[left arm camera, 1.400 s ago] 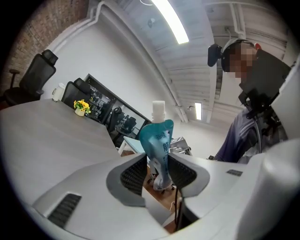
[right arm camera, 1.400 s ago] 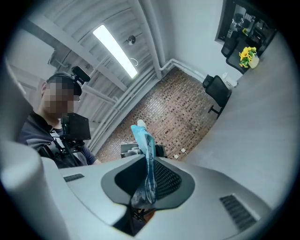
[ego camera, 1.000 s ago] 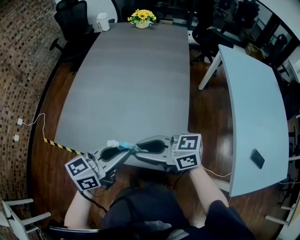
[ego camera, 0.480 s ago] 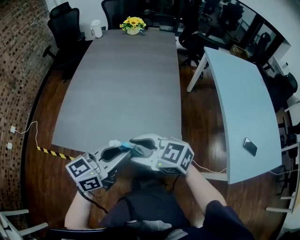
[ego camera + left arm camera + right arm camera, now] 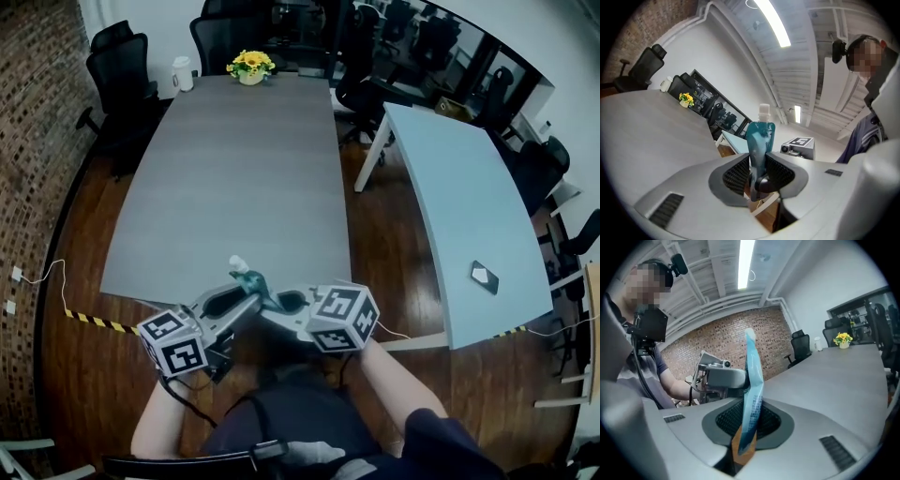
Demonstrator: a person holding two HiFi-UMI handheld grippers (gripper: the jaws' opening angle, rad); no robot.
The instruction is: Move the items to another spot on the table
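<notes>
While the head view looks down on the near end of the long grey table [image 5: 234, 169], the left gripper [image 5: 246, 300] and the right gripper [image 5: 272, 306] meet tip to tip at the table's near edge; a teal pouch [image 5: 253, 281] stands up between their tips, its white cap [image 5: 237, 263] on top; flowers [image 5: 249, 64] and a white cup [image 5: 182, 73] sit at the far end, well apart from the pouch; a pale side table [image 5: 450, 187] to the right bears a phone [image 5: 483, 276].

In the left gripper view the pouch [image 5: 759, 136] stands upright between the pads of the left gripper [image 5: 757, 174], cap [image 5: 763, 111] uppermost; the jaws have just been opening a little, yet the pads lie close against the pouch's sides, so they grip it as far as this view shows; the right gripper [image 5: 799, 145] shows its marker cube just behind the pouch; the table [image 5: 647, 126] runs off to the left toward the flowers [image 5: 686, 98].

In the right gripper view the pouch [image 5: 753, 380] is seen edge-on, a thin pale-blue strip with an orange-brown lower end; the jaws of the right gripper [image 5: 747, 420] have just been closing and are clamped on that lower part; the left gripper [image 5: 719, 378] reaches in from beyond the pouch; the table [image 5: 834, 380] stretches to the right, toward the flowers [image 5: 843, 339]; a brick wall [image 5: 726, 343] stands behind.
</notes>
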